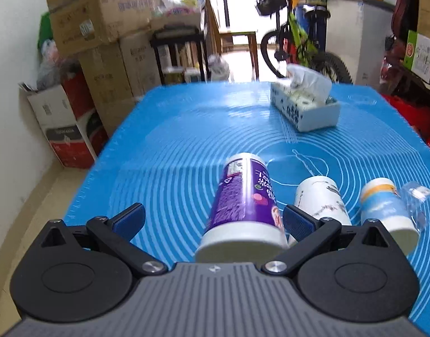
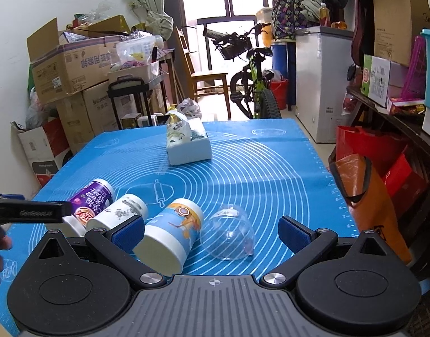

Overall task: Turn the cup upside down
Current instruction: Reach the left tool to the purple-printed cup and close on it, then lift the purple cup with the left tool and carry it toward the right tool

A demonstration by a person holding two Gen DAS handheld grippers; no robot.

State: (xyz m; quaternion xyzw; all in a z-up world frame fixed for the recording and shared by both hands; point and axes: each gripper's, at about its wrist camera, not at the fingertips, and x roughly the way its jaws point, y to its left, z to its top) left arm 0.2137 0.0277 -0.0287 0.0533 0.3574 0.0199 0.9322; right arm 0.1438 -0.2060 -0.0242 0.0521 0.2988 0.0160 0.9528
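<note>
Several cups lie on their sides on the blue mat point(image 1: 187, 129), mouths toward me. The purple cup point(image 1: 243, 202) lies between my left gripper's point(image 1: 213, 219) open fingers, close to the right finger, not clamped. Right of it lie a white patterned cup point(image 1: 321, 196), a blue-and-orange cup point(image 1: 383, 205) and a clear plastic cup point(image 1: 417, 199). In the right wrist view my right gripper point(image 2: 212, 236) is open over the blue-and-orange cup point(image 2: 173, 233) and the clear cup point(image 2: 229, 233), touching neither. The purple cup point(image 2: 91, 196) and white cup point(image 2: 119, 213) lie to the left. The left gripper point(image 2: 29, 212) shows at the left edge.
A white tissue box point(image 1: 304, 104) stands at the far part of the mat point(image 2: 271, 168), also seen in the right wrist view point(image 2: 187, 143). Cardboard boxes point(image 1: 97, 28) stack to the left, a bicycle point(image 2: 254, 84) and chair beyond, bags point(image 2: 363, 196) at the right edge.
</note>
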